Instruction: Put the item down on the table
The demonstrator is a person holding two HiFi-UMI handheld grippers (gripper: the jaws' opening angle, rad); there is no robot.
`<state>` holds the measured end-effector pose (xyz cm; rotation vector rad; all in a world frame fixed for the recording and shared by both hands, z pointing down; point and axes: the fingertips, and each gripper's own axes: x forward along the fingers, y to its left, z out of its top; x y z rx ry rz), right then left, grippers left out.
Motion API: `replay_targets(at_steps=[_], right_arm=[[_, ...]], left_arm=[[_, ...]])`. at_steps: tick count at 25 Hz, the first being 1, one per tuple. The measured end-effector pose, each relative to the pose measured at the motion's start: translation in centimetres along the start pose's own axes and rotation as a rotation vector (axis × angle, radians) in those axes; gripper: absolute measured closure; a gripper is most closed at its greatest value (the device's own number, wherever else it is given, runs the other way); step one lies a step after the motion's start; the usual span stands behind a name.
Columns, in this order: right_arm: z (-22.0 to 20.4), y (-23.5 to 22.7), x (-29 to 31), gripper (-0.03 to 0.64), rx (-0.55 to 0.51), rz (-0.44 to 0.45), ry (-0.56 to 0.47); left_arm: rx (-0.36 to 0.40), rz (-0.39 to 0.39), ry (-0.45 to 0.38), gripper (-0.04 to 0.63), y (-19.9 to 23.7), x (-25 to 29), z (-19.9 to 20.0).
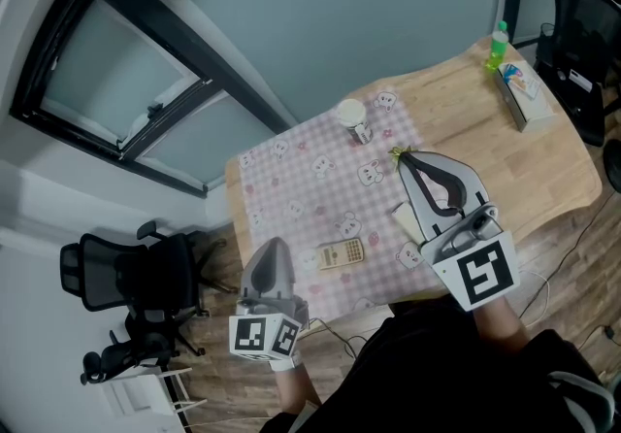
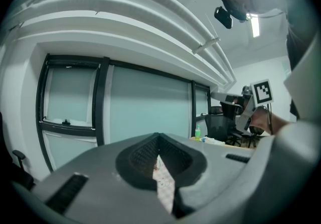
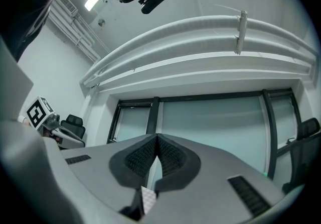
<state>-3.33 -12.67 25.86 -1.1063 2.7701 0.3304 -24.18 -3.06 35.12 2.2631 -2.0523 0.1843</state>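
Table (image 1: 543, 169), left gripper (image 1: 275, 247), right gripper (image 1: 402, 157) closed, empty

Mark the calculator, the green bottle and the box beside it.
calculator (image 1: 342, 253), head view, middle of its keypad face.
green bottle (image 1: 497, 52), head view, its green body.
box (image 1: 525, 99), head view, its long top face.

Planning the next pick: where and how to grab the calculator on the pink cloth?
Probably from straight above, jaws pinching the calculator across its two long edges. It lies flat, keys up, on the checked cloth, so only its thin sides offer a hold.
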Motion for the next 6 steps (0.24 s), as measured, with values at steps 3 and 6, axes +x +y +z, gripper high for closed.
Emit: replay_targets(at_steps=[3,6], right_arm=[[0.07,0.16,-0.23,0.598,0.0,0.004,-0.004],[-0.03,0.18,-0.71,0.598,-0.002,0.006,0.001]], left_arm=[[-0.006,0.003,-0.007,0.597,-0.15,-0.17,0.03],[-0.003,-0.003,-0.008,0.597,-0.73,-0.2,-0.17]])
